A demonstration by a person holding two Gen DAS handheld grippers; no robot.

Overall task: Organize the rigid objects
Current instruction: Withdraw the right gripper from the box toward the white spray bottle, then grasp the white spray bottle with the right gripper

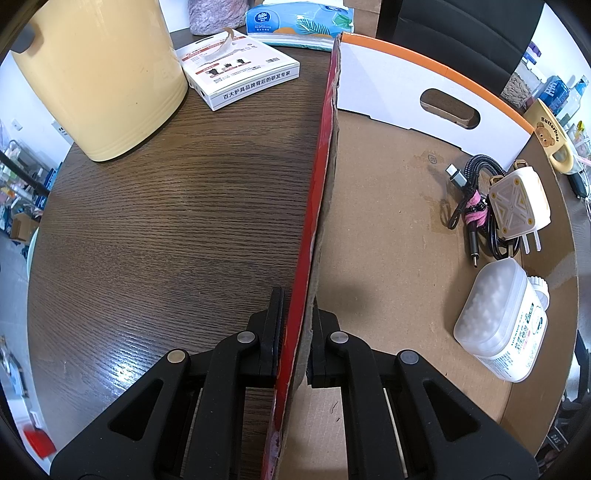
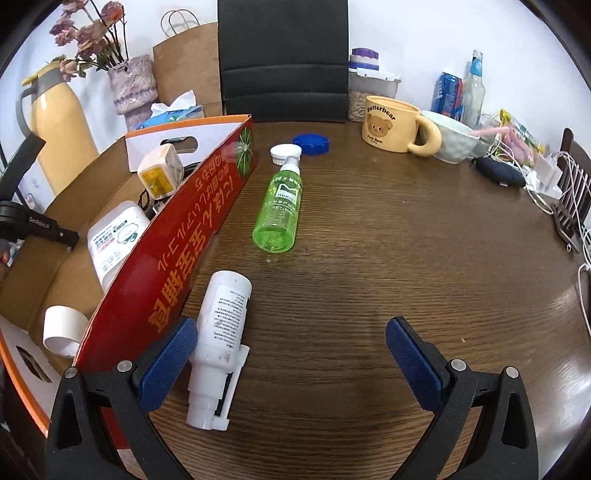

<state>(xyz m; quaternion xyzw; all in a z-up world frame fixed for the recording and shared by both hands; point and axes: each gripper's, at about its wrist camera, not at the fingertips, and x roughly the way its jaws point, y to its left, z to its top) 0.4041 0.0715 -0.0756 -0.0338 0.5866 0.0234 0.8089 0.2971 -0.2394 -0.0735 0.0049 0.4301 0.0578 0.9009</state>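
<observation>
- Looks like someone's home, a dining table (image 2: 369,240) in dark wood grain
- Lived-in clutter: bear mug (image 2: 393,127), yellow thermos jug (image 2: 55,122), dried flowers in a vase (image 2: 133,86), tissue pack (image 1: 299,20)
- Black chair (image 2: 282,59) pushed in, chargers tangled at the edge

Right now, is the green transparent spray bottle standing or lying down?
Lying down. The green transparent spray bottle rests on its side on the brown wooden table, outside the red cardboard box.
</observation>
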